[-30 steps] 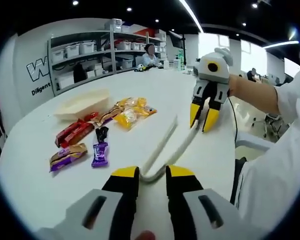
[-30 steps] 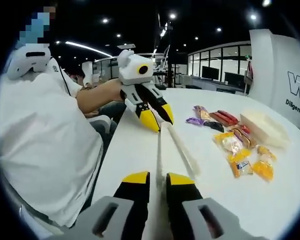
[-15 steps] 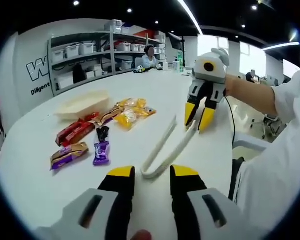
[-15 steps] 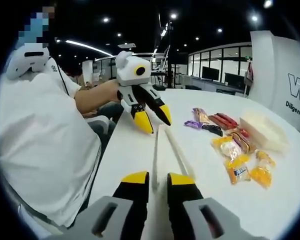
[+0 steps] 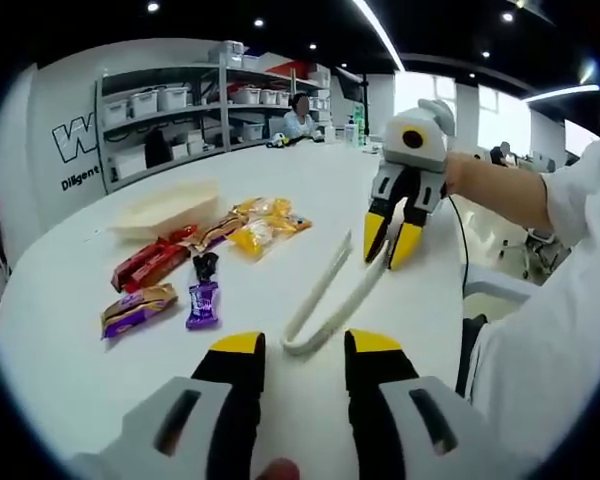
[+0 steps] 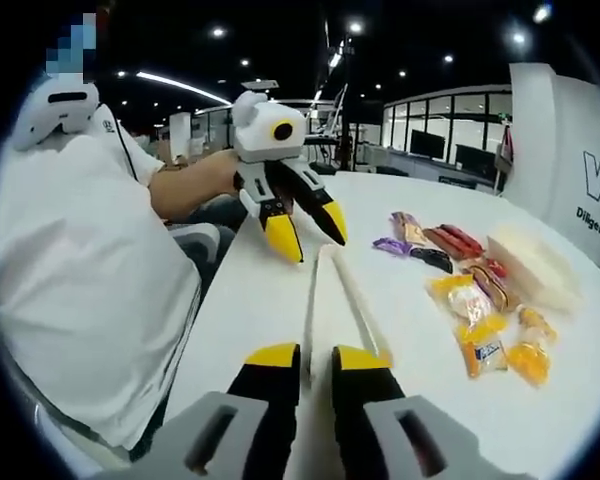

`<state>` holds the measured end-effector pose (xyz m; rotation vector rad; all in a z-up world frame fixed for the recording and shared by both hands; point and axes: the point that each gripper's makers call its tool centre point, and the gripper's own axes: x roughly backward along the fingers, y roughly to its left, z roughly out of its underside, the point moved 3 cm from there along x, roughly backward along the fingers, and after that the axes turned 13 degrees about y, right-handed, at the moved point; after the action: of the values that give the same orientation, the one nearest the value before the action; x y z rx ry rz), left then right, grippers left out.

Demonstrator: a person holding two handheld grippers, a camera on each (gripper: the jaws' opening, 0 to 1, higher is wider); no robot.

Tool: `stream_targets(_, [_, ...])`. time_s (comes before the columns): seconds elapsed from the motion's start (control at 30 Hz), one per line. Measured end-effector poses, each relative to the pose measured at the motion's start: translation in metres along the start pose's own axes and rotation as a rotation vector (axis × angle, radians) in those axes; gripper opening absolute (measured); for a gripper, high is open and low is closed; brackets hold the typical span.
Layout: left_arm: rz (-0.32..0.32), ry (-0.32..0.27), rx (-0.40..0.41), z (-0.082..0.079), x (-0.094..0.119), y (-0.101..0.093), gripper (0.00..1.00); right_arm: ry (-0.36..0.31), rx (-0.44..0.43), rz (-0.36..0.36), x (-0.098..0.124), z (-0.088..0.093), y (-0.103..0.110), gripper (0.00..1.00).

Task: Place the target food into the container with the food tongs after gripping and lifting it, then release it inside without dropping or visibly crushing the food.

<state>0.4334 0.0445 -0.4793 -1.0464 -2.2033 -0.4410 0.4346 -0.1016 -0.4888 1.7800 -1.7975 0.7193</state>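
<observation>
Left tool (image 5: 298, 352) has spread apart off the tongs (image 5: 325, 298); right tool (image 6: 317, 362) stands narrowly parted at their tips.

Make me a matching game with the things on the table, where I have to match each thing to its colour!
Things:
1. tongs
2. small snack next to the brown packet
3. container
4. long packets in front of the container

Colours:
A. red
B. cream
C. white
D. purple

Right pairs: 1-C, 2-D, 3-B, 4-A.
</observation>
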Motion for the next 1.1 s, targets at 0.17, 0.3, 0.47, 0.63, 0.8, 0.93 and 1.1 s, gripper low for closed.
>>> stream_targets(0.17, [0.002, 0.002, 0.001, 0.0015, -0.0014, -0.0009, 0.3, -0.006, 0.012, 0.001, -0.0014, -0.0018, -0.0005, 0.04])
stream_targets(0.3, [0.002, 0.001, 0.005, 0.0025, -0.0013, -0.0008, 0.3, -0.005, 0.017, 0.002, -0.0014, -0.0017, -0.001, 0.02])
stream_targets(0.47, [0.003, 0.0, 0.005, 0.0029, -0.0014, -0.0013, 0.3, 0.003, 0.029, 0.001, 0.0009, 0.0002, -0.0003, 0.01])
stream_targets(0.63, [0.003, -0.001, 0.007, 0.0038, -0.0018, -0.0011, 0.3, 0.008, 0.031, 0.0, 0.0033, 0.0026, 0.0005, 0.0])
stream_targets(0.8, [0.004, -0.001, 0.007, 0.0039, -0.0024, -0.0022, 0.3, 0.015, 0.047, -0.002, 0.0029, 0.0029, 0.002, 0.0])
stream_targets(0.93, [0.003, 0.0, 0.006, 0.0046, -0.0027, -0.0023, 0.29, 0.016, 0.052, -0.001, 0.0028, 0.003, 0.0024, 0.0])
stream_targets(1.1, [0.001, 0.0, 0.007, 0.0052, -0.0024, -0.0019, 0.29, 0.004, 0.047, -0.001, 0.0028, 0.0032, 0.0024, 0.0])
